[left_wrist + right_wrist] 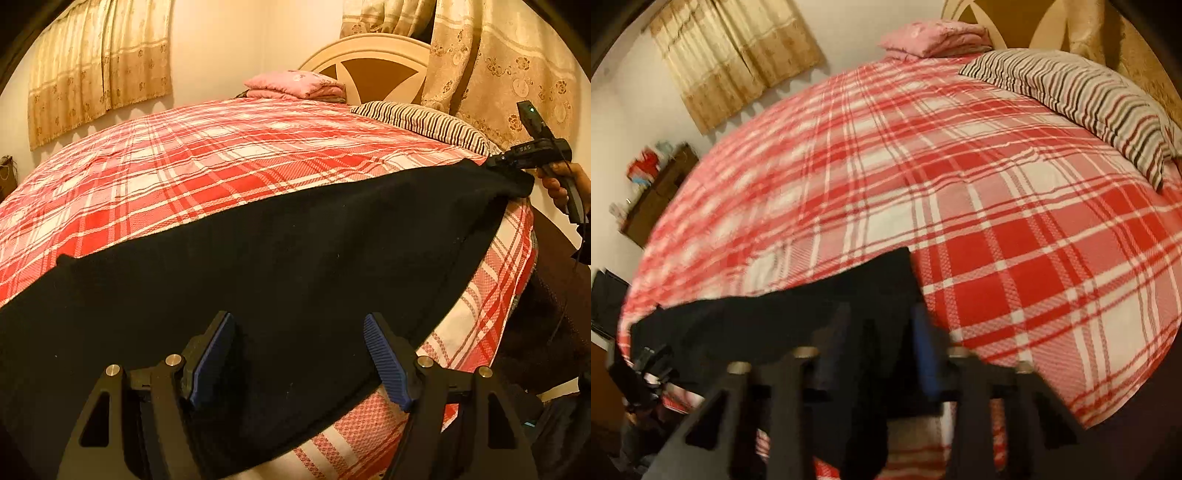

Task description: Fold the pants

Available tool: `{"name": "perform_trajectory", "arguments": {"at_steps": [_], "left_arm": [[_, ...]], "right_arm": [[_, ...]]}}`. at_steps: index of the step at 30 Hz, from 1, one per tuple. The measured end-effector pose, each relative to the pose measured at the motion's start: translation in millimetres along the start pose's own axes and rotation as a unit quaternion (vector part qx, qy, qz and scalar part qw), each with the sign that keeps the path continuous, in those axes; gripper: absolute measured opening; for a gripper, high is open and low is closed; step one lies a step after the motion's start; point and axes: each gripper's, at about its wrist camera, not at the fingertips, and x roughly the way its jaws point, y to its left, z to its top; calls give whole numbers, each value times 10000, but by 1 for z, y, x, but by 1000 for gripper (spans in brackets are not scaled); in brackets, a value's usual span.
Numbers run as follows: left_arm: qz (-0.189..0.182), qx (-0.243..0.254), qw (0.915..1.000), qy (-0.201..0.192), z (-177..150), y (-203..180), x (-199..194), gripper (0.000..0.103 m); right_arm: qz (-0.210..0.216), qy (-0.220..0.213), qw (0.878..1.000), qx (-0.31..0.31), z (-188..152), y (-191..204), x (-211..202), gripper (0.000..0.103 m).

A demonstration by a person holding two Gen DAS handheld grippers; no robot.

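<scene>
My right claw [882,354] is gripping the pants [258,258] at right of frame while my left claw [299,362] is hanging open over their near end.

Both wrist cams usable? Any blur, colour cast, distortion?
Left wrist: sharp, warm yellow cast, heavy fisheye bowing the bed; black pants show almost no detail. Right wrist: motion-blurred, worst on the right tongs and the pants, with dark lens corners.

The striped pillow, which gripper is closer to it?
Right. The right gripper grips the black pants near the striped pillow; the left gripper hovers open farther down the bed.
</scene>
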Motion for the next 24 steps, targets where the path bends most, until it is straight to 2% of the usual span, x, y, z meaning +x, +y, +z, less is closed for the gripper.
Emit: {"name": "perform_trajectory", "arguments": {"at_steps": [3,9,12,14,19,20,21,23,24], "left_arm": [[-32,-33,10000,-13,0,1,-1,74],[-43,-95,9999,-39,-1,1,-2,74],[-60,-121,9999,-49,-2,2,-3,74],[-45,-95,9999,-42,-2,1,-2,74],[-36,-106,9999,-42,-2,2,-4,74],[-17,-118,9999,-51,-3,2,-5,74],[6,-123,9999,-74,-2,2,-7,74],[49,-102,9998,-148,-2,1,-11,74],[54,-55,9997,-223,-2,-2,-15,74]], "right_arm": [[-173,-136,9995,-232,3,8,-3,8],[-345,-820,9947,-509,19,28,-31,6],[-455,-1054,9918,-562,28,31,-31,6],[-496,-996,9924,-533,32,30,-21,6],[-634,-355,9966,-393,29,10,24,7],[-741,-293,9960,-412,26,8,27,15],[-879,-281,9948,-423,23,6,27,37],[-830,-448,9952,-269,18,1,14,67],[-772,-535,9954,-206,14,-1,5,66]]}}
